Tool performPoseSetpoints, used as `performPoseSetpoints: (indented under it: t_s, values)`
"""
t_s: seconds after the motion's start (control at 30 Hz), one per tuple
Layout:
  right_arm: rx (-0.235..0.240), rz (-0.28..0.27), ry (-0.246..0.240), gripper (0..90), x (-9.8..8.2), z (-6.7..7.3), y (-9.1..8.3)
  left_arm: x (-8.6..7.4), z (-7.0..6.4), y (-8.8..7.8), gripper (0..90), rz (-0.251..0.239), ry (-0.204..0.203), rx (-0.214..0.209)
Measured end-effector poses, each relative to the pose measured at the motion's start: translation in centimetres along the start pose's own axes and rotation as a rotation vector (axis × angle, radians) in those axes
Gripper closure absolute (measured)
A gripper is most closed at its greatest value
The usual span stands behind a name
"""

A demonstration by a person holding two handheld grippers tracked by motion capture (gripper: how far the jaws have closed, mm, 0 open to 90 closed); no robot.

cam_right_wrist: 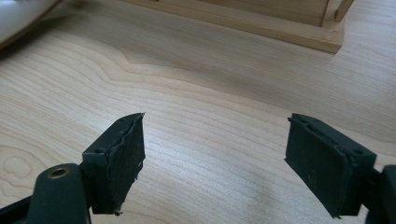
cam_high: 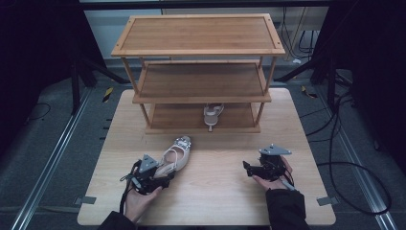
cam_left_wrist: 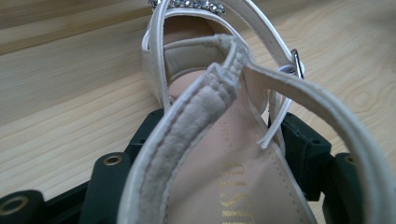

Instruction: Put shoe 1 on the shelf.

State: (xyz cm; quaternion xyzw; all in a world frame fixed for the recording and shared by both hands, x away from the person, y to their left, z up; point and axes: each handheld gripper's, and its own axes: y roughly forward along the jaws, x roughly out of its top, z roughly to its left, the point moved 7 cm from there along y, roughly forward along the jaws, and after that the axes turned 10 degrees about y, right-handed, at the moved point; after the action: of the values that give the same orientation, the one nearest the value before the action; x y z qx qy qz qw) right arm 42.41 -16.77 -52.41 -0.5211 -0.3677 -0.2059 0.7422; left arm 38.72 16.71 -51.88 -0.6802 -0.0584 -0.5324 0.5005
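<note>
A pale sandal (cam_high: 176, 154) with a jewelled toe lies on the table in front of the rack, toe pointing away. My left gripper (cam_high: 164, 179) sits at its heel end. In the left gripper view the sandal (cam_left_wrist: 210, 93) lies between the two black jaws of the left gripper (cam_left_wrist: 219, 140), which stand wide on either side of the heel and insole. A matching sandal (cam_high: 213, 115) rests on the rack's bottom shelf. My right gripper (cam_high: 247, 168) hovers over bare table to the right, open and holding nothing (cam_right_wrist: 215, 154).
A three-tier wooden shoe rack (cam_high: 198, 33) stands at the back of the wooden table (cam_high: 215, 201); its base corner (cam_right_wrist: 327, 39) appears in the right gripper view. Black cables lie on the floor to the right.
</note>
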Motion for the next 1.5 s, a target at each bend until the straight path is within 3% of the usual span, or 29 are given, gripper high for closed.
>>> performPoseSetpoints:
  t_s: [0.23, 0.3, 0.37, 0.5, 0.6, 0.8, 0.87, 1.0, 1.17, 1.4, 1.5]
  values:
    - [-0.005, -0.008, -0.003, 20.0, 0.1, -0.2, -0.1, 0.2, -2.3, 1.5, 40.4, 0.024, 0.063, -0.064]
    - [-0.003, -0.005, 0.002, 20.0, 0.1, -0.2, -0.1, 0.3, -2.4, 1.6, 40.3, 0.017, 0.077, -0.064]
    - [-0.004, -0.005, 0.001, 19.9, 0.1, -0.2, -0.1, 0.2, -2.2, 1.7, 39.8, 0.016, 0.066, -0.076]
    - [-0.008, -0.008, -0.003, 19.7, 0.1, -0.2, -0.1, 0.0, -2.2, 1.5, 35.9, 0.012, 0.091, -0.034]
    - [-0.005, -0.003, 0.006, 19.7, 0.0, -0.2, -0.1, -0.4, -2.2, 0.6, 29.6, 0.0, 0.07, -0.046]
    - [-0.01, 0.005, 0.008, 19.5, -0.1, -0.1, -0.1, -1.9, -1.7, -1.4, 24.4, 0.007, 0.066, -0.034]
    - [-0.011, 0.0, 0.002, 19.5, 0.0, -0.1, -0.1, -2.1, -1.8, -1.2, 24.4, 0.017, 0.061, -0.045]
    - [-0.008, -0.001, 0.008, 19.5, 0.0, -0.2, -0.1, -2.6, -2.4, -0.6, 27.2, 0.058, 0.092, -0.054]
    - [-0.012, 0.002, 0.008, 19.5, 0.0, -0.3, 0.0, -2.1, -2.8, 0.0, 27.9, 0.043, 0.102, -0.053]
    - [-0.01, 0.003, 0.011, 19.5, 0.0, -0.4, 0.1, -0.8, -2.4, 1.6, 26.0, 0.036, 0.06, -0.047]
    - [-0.011, 0.003, 0.01, 19.5, 0.0, -0.4, 0.2, -0.6, -2.2, 1.8, 27.1, 0.037, 0.06, -0.034]
